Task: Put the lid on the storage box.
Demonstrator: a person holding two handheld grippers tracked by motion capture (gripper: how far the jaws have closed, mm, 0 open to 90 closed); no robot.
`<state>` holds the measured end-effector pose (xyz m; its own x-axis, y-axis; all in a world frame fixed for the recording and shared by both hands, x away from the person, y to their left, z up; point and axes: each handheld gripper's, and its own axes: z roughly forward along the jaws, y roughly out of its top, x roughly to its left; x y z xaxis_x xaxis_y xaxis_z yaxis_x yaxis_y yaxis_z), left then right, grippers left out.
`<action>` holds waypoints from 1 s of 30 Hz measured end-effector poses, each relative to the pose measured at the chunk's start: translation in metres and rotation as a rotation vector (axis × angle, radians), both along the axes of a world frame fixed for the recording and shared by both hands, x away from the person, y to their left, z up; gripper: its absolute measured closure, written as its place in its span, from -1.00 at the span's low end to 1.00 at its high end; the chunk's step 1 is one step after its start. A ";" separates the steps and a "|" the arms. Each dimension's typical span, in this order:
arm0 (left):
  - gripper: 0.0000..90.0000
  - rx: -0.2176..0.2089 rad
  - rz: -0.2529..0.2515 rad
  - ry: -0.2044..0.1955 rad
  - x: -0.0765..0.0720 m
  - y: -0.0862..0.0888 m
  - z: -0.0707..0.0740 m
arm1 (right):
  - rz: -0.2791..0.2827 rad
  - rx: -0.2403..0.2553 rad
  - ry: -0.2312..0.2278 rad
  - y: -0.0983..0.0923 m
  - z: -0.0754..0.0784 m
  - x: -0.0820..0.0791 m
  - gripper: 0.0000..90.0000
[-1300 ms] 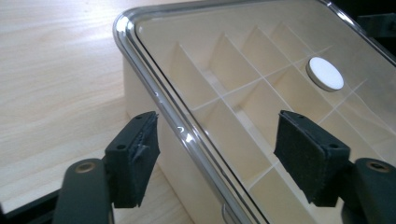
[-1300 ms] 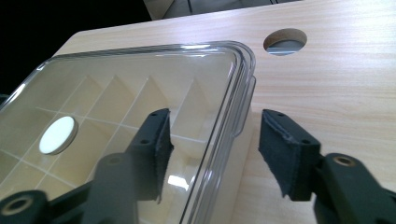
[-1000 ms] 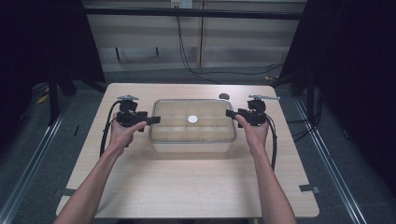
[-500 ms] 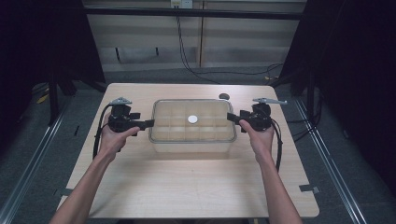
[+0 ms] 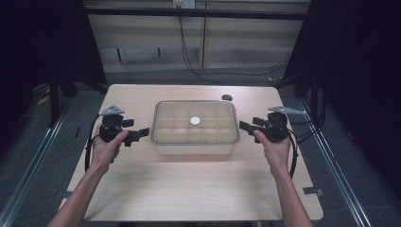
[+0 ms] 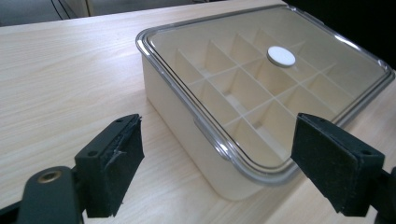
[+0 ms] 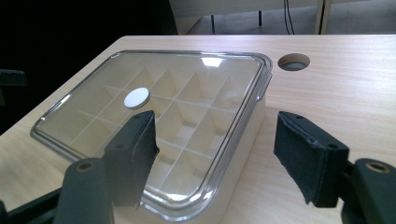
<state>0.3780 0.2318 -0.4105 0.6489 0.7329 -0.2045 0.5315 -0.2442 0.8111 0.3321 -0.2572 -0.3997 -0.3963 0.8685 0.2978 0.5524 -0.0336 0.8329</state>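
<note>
Your work surface is a light wooden table [image 5: 189, 189] with a pale grain, filling the lower middle of the high view. On it, just above the frame's centre, sits a cream compartment box [image 5: 194, 144] under a clear lid [image 5: 213, 116], its long sides running left to right. A small white disc [image 5: 195, 121] shows at the middle of the lid. A round cable hole [image 5: 227, 98] is cut into the tabletop near the far edge, up and right of the box.
</note>
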 end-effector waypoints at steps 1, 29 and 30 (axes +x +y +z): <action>-0.61 0.009 0.004 -0.008 -0.004 0.001 0.001 | -0.003 0.002 -0.004 -0.001 0.000 -0.003 -0.34; -0.51 0.041 -0.050 0.044 -0.075 0.036 -0.016 | -0.007 -0.018 0.007 -0.016 -0.021 -0.090 -0.37; -0.51 0.056 -0.050 0.050 -0.080 0.039 -0.020 | -0.007 -0.023 0.015 -0.016 -0.026 -0.097 -0.38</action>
